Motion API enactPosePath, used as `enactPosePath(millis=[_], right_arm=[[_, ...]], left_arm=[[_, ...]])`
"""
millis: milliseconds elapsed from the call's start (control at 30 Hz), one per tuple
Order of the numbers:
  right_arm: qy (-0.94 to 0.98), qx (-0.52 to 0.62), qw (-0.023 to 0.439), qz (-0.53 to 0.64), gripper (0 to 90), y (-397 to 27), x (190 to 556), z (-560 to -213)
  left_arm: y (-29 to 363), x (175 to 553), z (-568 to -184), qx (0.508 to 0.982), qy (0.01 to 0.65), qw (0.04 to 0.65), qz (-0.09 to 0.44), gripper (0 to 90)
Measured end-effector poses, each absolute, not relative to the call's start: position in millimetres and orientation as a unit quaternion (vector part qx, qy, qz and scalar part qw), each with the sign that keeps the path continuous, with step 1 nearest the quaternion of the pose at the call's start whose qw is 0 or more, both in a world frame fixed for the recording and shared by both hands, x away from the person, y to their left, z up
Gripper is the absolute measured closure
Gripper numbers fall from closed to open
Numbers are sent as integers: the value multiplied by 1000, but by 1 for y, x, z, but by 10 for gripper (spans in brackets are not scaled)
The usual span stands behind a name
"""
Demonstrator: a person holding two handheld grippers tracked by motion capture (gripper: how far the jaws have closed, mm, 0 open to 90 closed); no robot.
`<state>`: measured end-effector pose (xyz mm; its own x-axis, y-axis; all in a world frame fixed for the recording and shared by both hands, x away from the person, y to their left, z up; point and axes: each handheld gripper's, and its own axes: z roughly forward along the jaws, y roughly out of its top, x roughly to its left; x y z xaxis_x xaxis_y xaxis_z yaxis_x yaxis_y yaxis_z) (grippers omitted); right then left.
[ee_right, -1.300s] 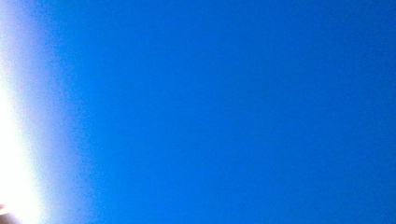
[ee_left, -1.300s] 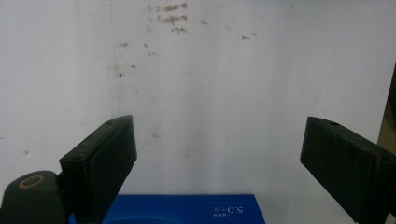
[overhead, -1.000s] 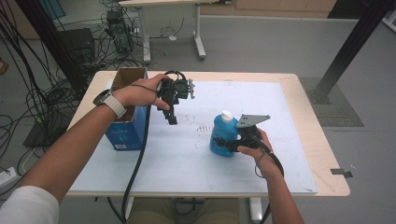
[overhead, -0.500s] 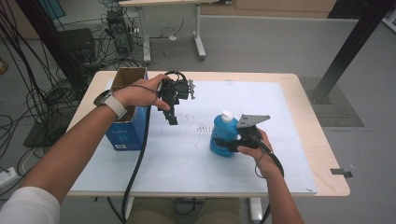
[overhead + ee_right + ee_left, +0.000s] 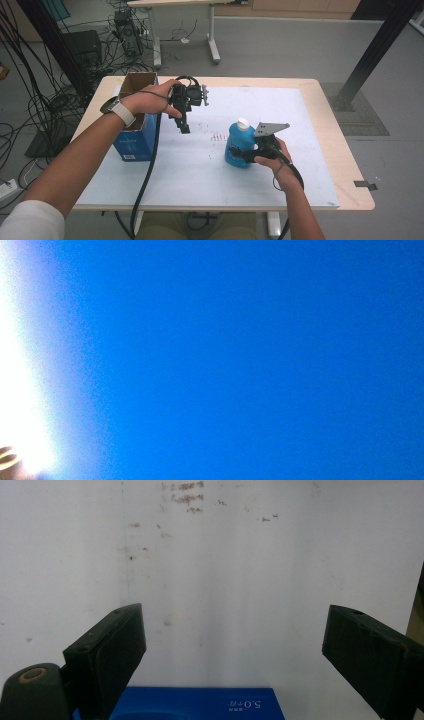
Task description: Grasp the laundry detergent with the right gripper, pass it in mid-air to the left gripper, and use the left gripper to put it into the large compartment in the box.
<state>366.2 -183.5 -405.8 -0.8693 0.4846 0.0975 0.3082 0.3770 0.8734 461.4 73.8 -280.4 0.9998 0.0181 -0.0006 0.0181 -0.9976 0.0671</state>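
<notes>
A blue bottle [image 5: 239,145] with a white cap [image 5: 243,122] stands upright on the white sheet [image 5: 200,175], right of centre. My right gripper [image 5: 248,156] is shut on its lower body from the near-right side. In the right gripper view the bottle's blue wall [image 5: 250,360] sits right against the camera. My left gripper [image 5: 184,125] hangs in the air over the sheet's far left part, pointing down beside the blue box [image 5: 134,142]. Its jaws stand wide apart with nothing between them [image 5: 235,650], and the stained sheet [image 5: 225,570] lies below.
The blue box, open at the top with brown flaps, stands at the table's left edge; its top shows as [image 5: 200,705]. The wooden table [image 5: 345,165] frames the sheet. Cables, a desk leg and a black post [image 5: 370,55] stand on the floor beyond.
</notes>
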Motion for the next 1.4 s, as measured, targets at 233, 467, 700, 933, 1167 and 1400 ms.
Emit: enactPosePath(millis=[233, 467, 700, 933, 1167, 1400], right_arm=[[826, 240, 88, 503, 418, -183, 366, -406], [826, 240, 87, 502, 418, -183, 366, -406], [825, 239, 90, 504, 418, -183, 366, -406], [825, 237, 89, 505, 418, -183, 366, -406], [824, 237, 88, 507, 418, -184, 366, -407], [824, 236, 89, 507, 418, -184, 366, -407]], left_arm=[[73, 462, -280, 999, 8, 33, -1, 106], [74, 461, -279, 999, 11, 31, 0, 106], [74, 461, -279, 999, 11, 32, 1, 106], [74, 461, -280, 999, 11, 31, 0, 106], [73, 462, -280, 999, 11, 31, -1, 106], [73, 462, -280, 999, 11, 31, 2, 106]])
